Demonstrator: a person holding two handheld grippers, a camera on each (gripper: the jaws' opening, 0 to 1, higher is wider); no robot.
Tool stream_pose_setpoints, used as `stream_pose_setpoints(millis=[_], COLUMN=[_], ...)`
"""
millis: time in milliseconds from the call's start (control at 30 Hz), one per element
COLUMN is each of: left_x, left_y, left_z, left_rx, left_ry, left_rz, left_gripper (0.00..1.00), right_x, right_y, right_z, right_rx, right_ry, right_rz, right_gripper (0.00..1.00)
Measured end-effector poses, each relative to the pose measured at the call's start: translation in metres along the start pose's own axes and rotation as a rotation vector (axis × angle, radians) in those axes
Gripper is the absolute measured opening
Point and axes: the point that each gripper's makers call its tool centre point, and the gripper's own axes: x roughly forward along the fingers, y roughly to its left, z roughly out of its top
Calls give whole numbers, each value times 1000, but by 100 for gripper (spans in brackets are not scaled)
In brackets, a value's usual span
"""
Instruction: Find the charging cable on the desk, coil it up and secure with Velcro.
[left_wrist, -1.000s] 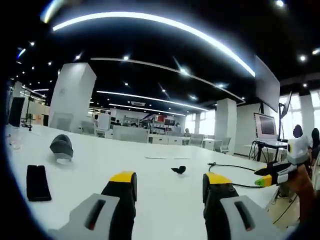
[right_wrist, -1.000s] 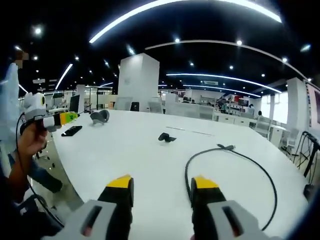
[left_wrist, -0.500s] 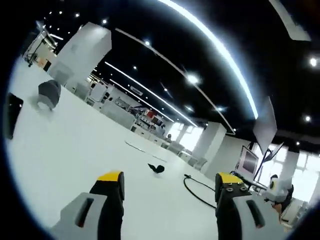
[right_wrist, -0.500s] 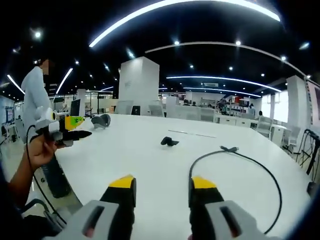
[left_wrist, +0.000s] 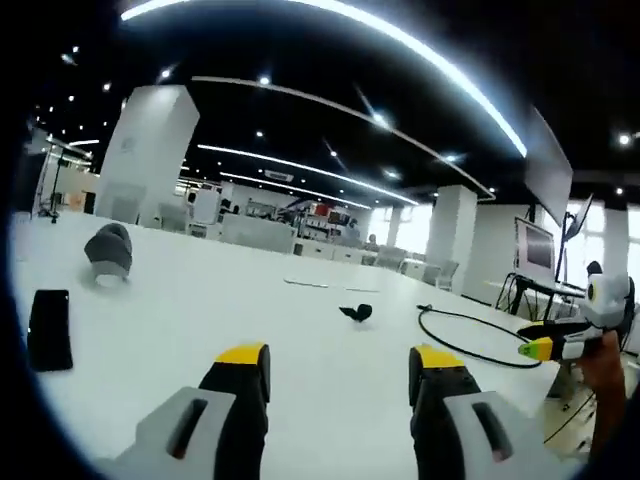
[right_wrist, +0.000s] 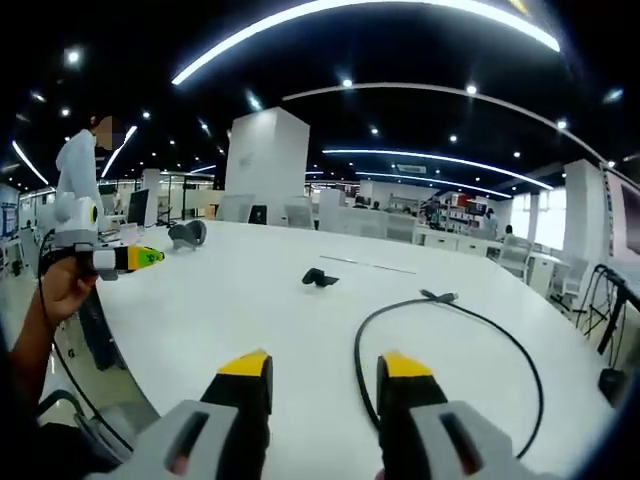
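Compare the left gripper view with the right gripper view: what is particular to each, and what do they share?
Left gripper view: a flat black object lying on the white table, and a screen on a stand. Right gripper view: a standing person in white. Shared: the table, the looped charging cable, a small black item and a grey rounded object.

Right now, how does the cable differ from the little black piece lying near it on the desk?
The cable is long and thin, lying in an open loop; the black piece is short and bunched into a small lump. The cable lies just ahead of the right tongs, with its plug end pointing away; the black piece sits farther out. Both are black and rest loose on the white desk, touched by neither tongs.
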Motion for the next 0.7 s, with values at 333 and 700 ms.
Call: stream_pose_setpoints(millis=[333, 700], left_x=[-7, -6], left_y=[0, -7], left_z=[-1, -7], left_rx=[21, -5], left_ry=[33, 41], left_rz=[-10, -52], left_gripper=[52, 52], right_x=[-5, -13], right_y=[5, 6], right_z=[0, -2], right_rx=[-6, -13], right_ry=[0, -1], right_rz=[-6, -13], right_gripper=[42, 40])
